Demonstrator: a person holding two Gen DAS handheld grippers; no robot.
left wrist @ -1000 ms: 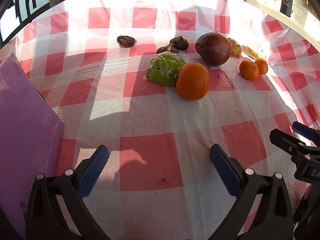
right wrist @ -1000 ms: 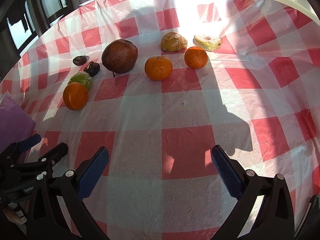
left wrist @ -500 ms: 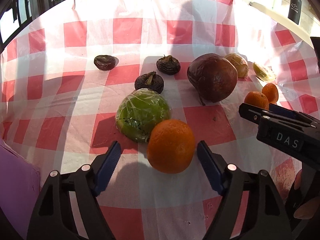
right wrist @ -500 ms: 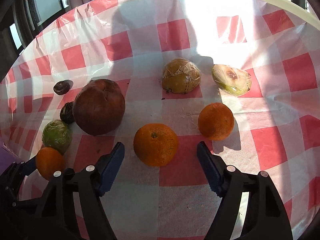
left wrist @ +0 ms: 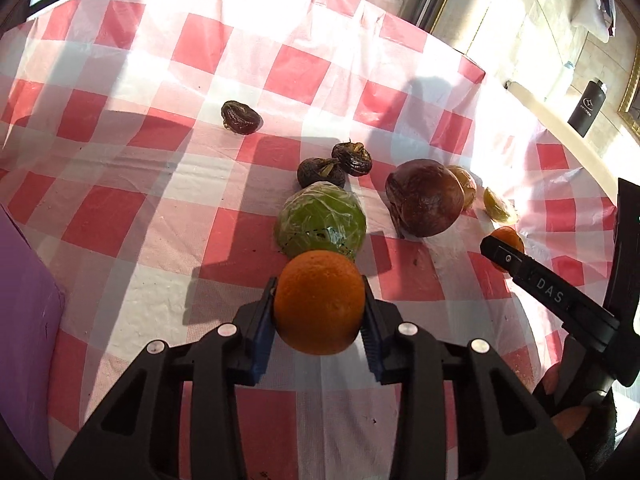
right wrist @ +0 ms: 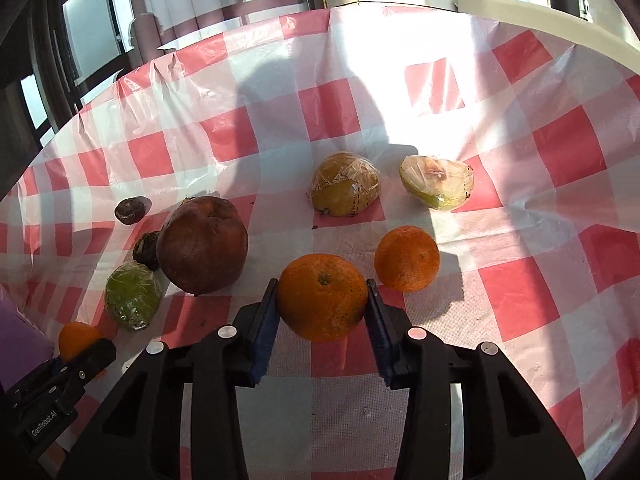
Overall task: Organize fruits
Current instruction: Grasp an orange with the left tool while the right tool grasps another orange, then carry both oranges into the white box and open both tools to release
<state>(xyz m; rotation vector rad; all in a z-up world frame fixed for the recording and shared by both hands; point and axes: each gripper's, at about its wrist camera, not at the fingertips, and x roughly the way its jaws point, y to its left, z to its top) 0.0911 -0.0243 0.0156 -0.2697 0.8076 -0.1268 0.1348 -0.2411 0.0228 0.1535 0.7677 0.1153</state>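
Note:
My left gripper (left wrist: 320, 312) is shut on an orange (left wrist: 319, 302) just in front of a green fruit in plastic wrap (left wrist: 321, 222). My right gripper (right wrist: 322, 300) is shut on another orange (right wrist: 322, 296); a third orange (right wrist: 407, 258) lies just right of it. A large dark red fruit (right wrist: 202, 245) sits left of the right gripper, and also shows in the left wrist view (left wrist: 425, 203). Three small dark wrinkled fruits (left wrist: 241, 117) lie further back. Two wrapped pear halves (right wrist: 345, 189) (right wrist: 437, 182) lie at the back right.
The red and white checked tablecloth (left wrist: 160, 208) covers the table. A purple box (left wrist: 24, 312) stands at the left edge. A black bottle (left wrist: 587, 109) stands beyond the table at the right. The right gripper's body (left wrist: 560, 296) shows at the right of the left wrist view.
Both grippers moved forward over the table and closed, each on an orange. A second ago both were open and far back from the fruit.

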